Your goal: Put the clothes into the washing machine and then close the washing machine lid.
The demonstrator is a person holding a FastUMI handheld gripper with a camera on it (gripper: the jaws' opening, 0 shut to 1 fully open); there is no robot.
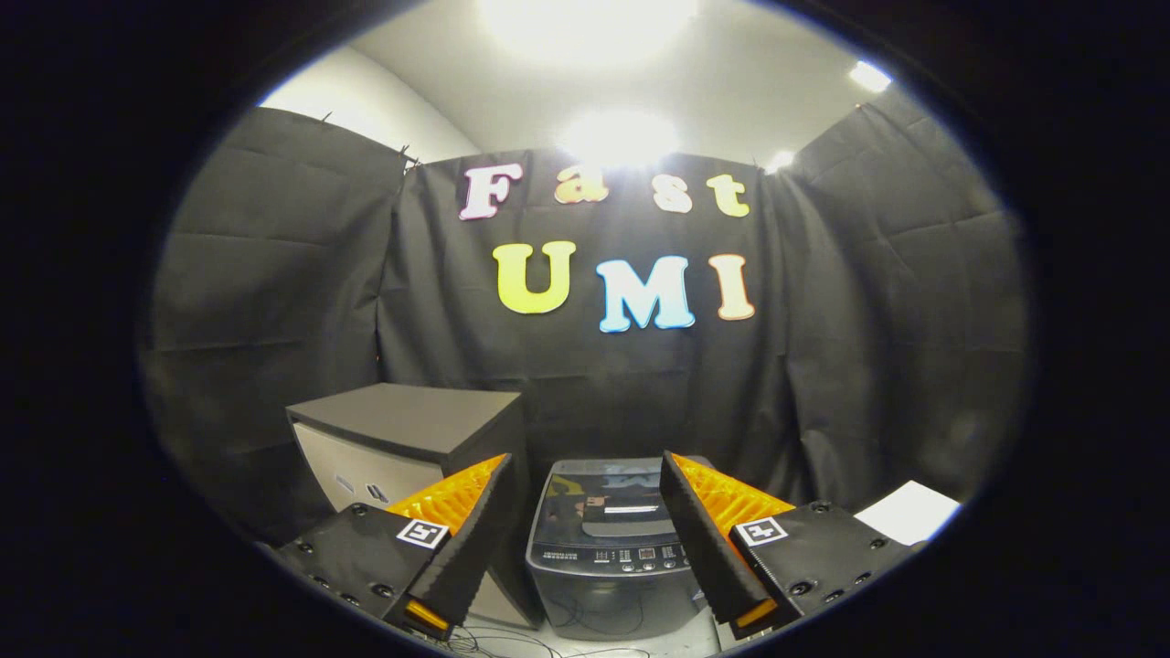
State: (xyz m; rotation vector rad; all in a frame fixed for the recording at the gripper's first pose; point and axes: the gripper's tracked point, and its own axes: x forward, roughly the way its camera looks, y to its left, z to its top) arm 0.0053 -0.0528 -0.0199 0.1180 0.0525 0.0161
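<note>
Black cloth is hanging all round the booth, bright ceiling lights glaring overhead, and low against that back cloth the washing machine [608,539] is sitting with its dark glass lid [611,501] lying flat, closed by the look of it. The gripper [585,493] is hovering well back from the machine, fingers [475,539] spread wide and gripping nothing, the machine showing in the gap between them. Left of the washing machine a grey cabinet [402,439] is standing just beside it; off to the machine's right a white sheet [909,512] is lying. Clothes? None are turning up around the machine from here, so whether they are already inside, I cannot tell. Judging by the shut lid, either the job is finishing or not yet starting.
</note>
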